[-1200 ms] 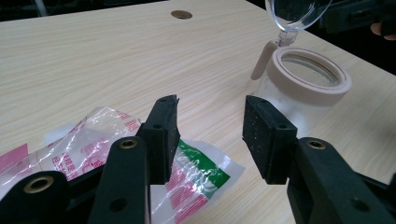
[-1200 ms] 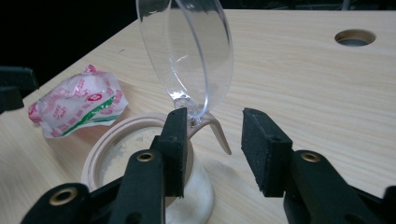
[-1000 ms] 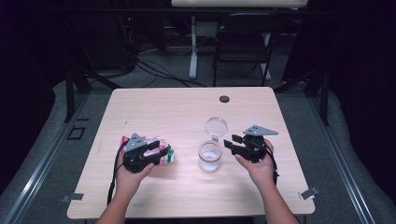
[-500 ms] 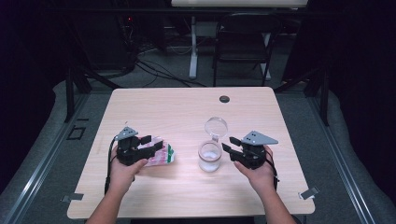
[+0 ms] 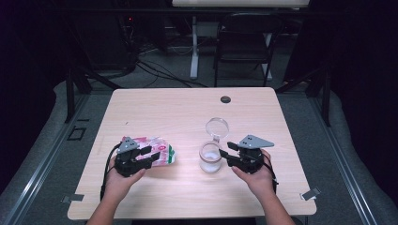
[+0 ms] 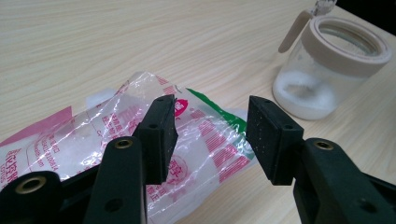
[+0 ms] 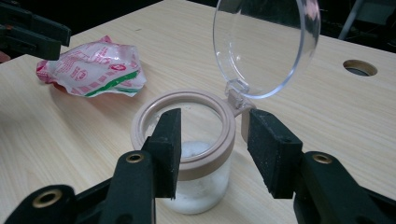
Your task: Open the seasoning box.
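The left gripper [image 5: 149, 156], jaws spread and just closing further, straddles the plastic refill bag [image 6: 140, 135] lying left of centre on the table [image 5: 187, 112]; the pads do not yet press it. Its pink print is too creased to read. The glass jar [image 7: 191, 154], lid [image 7: 266, 44] open, stands between the right gripper's [image 5: 224, 157] spread jaws, ungripped. Risk: the thin film could slip or tear, spilling white granules.

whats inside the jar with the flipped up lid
The jar holds white cotton-like stuff at the bottom, well below the rim. Its clear lid stands open. The right gripper's near jaw covers part of the inside.
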